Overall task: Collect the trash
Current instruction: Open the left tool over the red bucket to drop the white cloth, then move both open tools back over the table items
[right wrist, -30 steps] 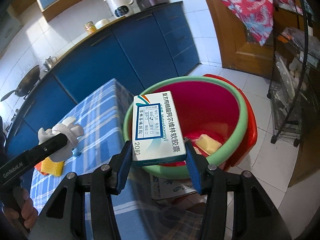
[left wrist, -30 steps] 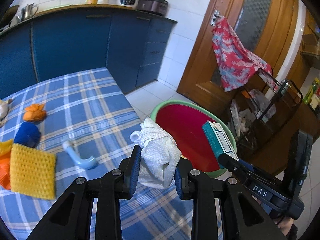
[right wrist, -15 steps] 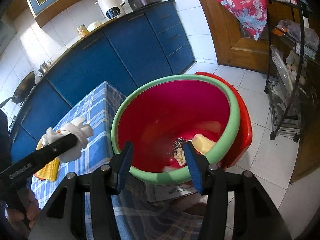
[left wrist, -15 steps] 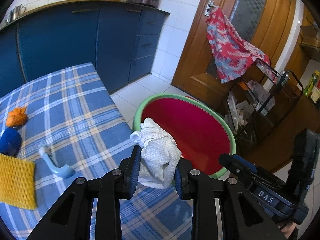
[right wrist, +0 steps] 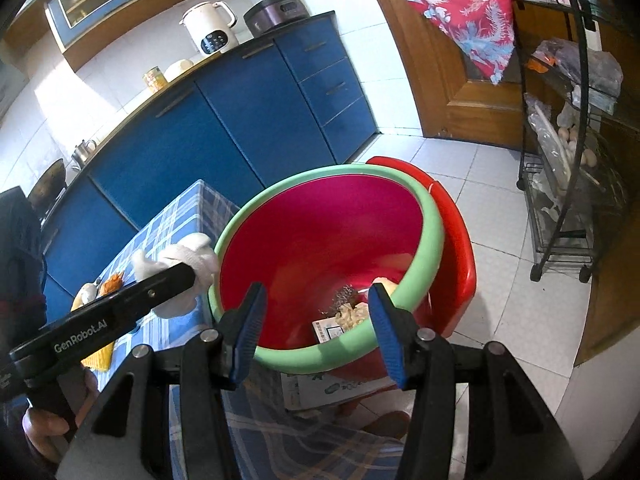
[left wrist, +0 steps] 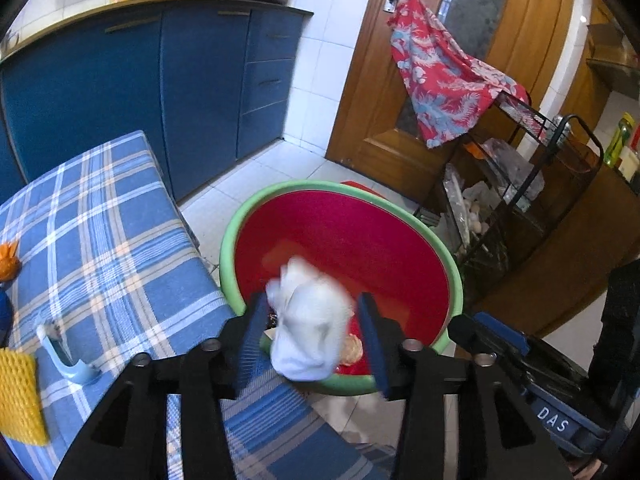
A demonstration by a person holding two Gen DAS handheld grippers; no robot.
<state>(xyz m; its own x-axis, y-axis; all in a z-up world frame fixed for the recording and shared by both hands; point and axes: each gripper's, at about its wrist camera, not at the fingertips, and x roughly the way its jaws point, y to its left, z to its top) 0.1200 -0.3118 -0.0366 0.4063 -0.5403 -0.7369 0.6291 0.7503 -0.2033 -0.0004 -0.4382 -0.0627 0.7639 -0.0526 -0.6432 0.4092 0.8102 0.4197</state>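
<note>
Releasing the white cloth wad [left wrist: 310,320] is the step now: the left hand-held gripper [left wrist: 316,330] is opening, its pads off the blurred wad between them, over the basin [left wrist: 454,276] rim at 6 o'clock. Better hold it there until the wad drops inside. The right hand-held gripper [right wrist: 318,330] stands apart, empty.

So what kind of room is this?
Most likely a home kitchen. Blue cabinets run under a counter holding an electric kettle and a rice cooker, and a wok sits farther along it.
</note>
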